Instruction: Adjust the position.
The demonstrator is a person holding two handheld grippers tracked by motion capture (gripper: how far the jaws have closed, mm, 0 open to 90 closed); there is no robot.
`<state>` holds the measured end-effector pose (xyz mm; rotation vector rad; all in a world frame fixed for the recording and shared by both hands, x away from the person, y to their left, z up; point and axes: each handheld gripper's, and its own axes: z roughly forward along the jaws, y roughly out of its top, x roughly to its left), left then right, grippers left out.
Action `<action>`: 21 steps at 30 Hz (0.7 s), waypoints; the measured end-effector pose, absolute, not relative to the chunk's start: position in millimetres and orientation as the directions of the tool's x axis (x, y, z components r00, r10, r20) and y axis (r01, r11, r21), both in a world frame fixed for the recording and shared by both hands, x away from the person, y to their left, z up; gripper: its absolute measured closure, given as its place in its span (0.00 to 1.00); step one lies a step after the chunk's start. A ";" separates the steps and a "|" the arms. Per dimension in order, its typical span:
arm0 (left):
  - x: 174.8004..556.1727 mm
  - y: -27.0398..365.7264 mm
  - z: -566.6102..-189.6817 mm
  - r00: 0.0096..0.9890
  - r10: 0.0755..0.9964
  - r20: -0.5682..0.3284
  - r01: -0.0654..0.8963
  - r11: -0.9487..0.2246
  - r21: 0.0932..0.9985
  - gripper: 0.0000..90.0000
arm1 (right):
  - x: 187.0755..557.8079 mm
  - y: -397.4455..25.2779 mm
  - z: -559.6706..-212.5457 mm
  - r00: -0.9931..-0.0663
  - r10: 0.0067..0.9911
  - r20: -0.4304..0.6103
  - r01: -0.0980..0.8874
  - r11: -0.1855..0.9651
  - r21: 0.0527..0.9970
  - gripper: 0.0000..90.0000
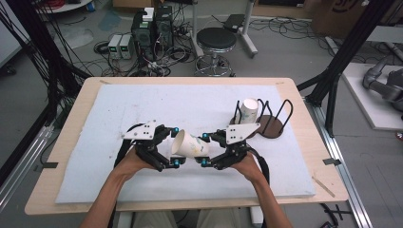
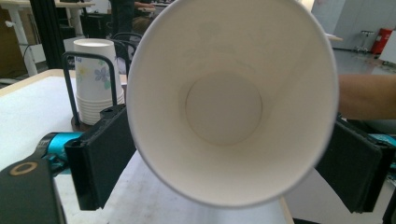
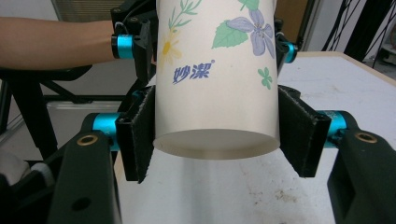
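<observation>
Cup [image 1: 189,145] lies sideways, mouth toward left tool [image 1: 167,148].

Matt printed paper cup [image 1: 189,145]; white foam-like mat [image 1: 119,109] on wooden table [image 1: 71,123]

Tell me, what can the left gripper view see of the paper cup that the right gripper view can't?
The left gripper view looks into the paper cup: its open mouth and plain white inside. It also shows a stack of cups in a black rack.

The right gripper view shows the cup's outside: printed flowers, leaves, blue writing, and its bottom edge.

In both views, black jaws press the cup's sides, above the white mat.
</observation>
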<state>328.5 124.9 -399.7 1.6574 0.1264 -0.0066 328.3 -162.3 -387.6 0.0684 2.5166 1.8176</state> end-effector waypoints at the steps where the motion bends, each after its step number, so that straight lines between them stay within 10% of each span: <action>1: 329.2 123.3 -399.4 0.994 0.076 -0.076 0.083 -0.091 0.992 0.13 | 328.1 -162.0 -387.8 -0.998 0.059 -0.003 0.016 0.312 0.950 0.40; 21: 332.7 118.5 -395.5 0.997 0.022 -0.067 0.069 -0.096 0.993 0.30 | 329.4 -156.8 -389.6 -0.999 0.042 0.000 0.014 0.322 0.947 0.40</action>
